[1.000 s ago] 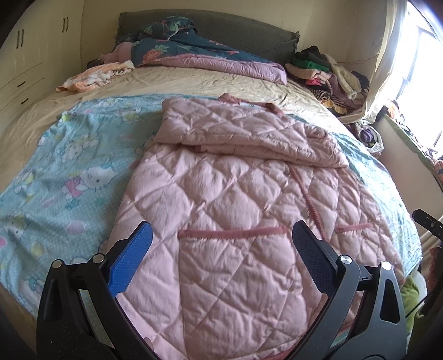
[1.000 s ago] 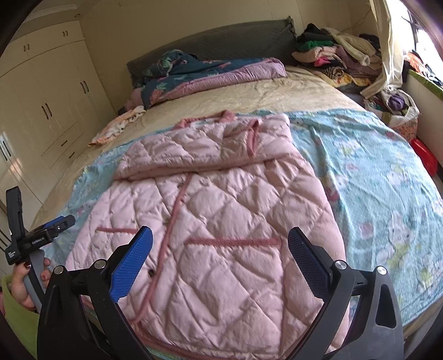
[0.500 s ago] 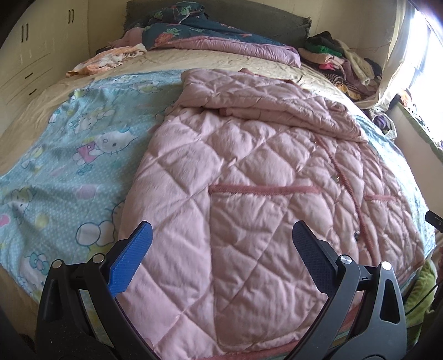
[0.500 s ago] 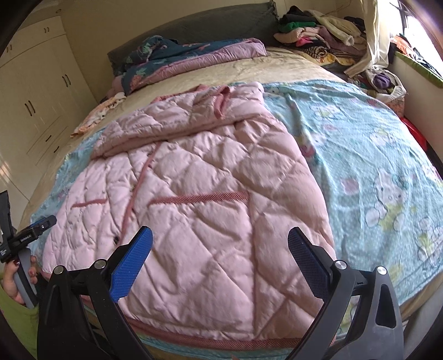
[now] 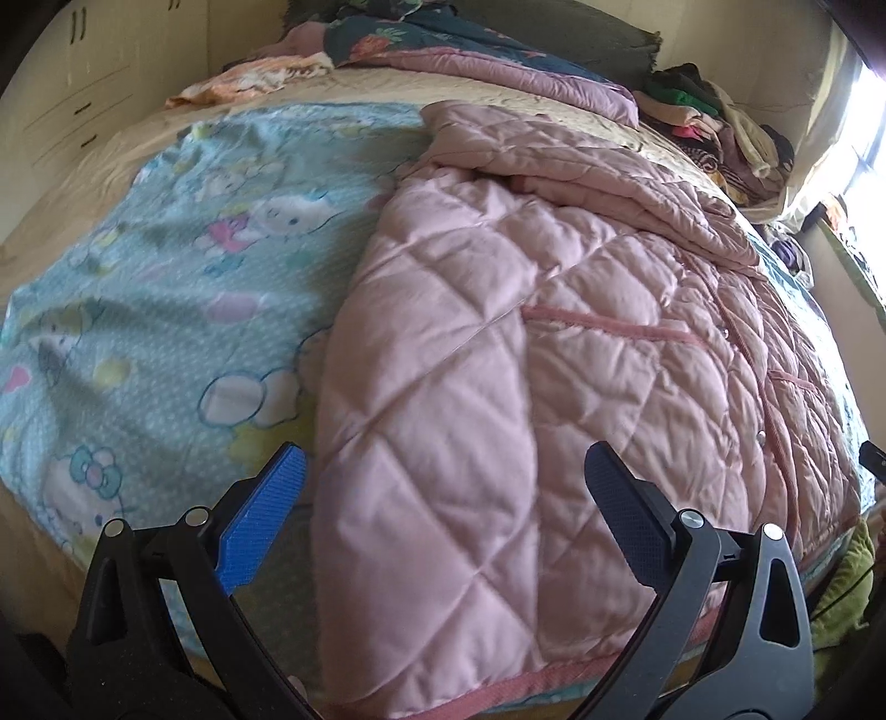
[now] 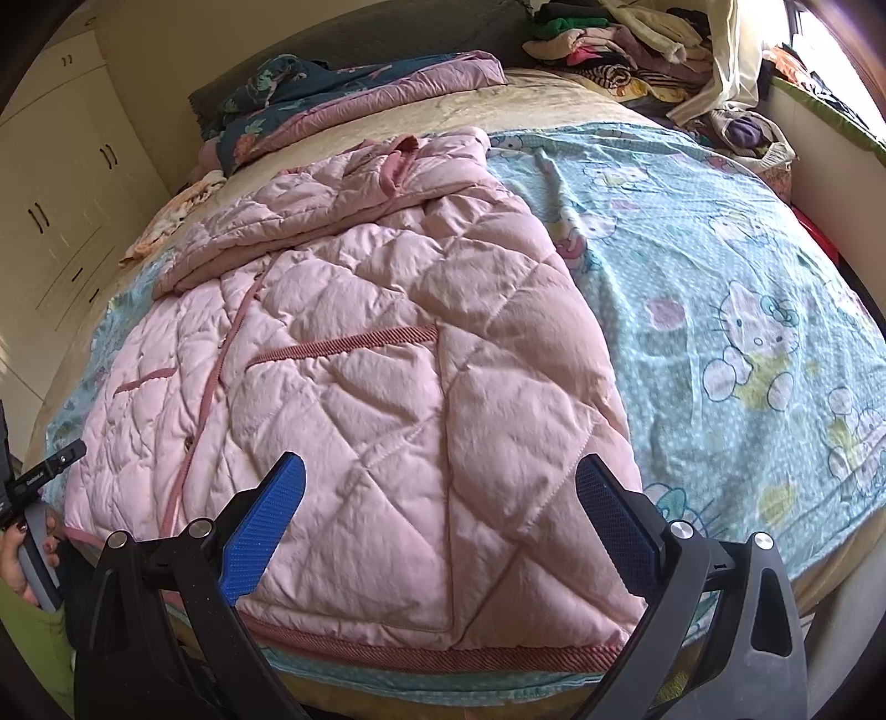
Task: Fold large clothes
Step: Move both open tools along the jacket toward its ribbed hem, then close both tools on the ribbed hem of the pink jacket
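On the bed (image 5: 83,183), over a blue cartoon-print sheet (image 5: 166,288), a pink quilted coat (image 5: 498,332) is spread flat, its sleeves folded across the chest and its hem lying at the near edge. At the left, the left tongs (image 5: 446,498) are held wide apart above the coat's left hem corner, with nothing gripped. Further right, the right tongs (image 6: 440,504) are likewise held wide and empty above the right part of the hem. A clothes pile (image 6: 620,39) is heaped at the far right.
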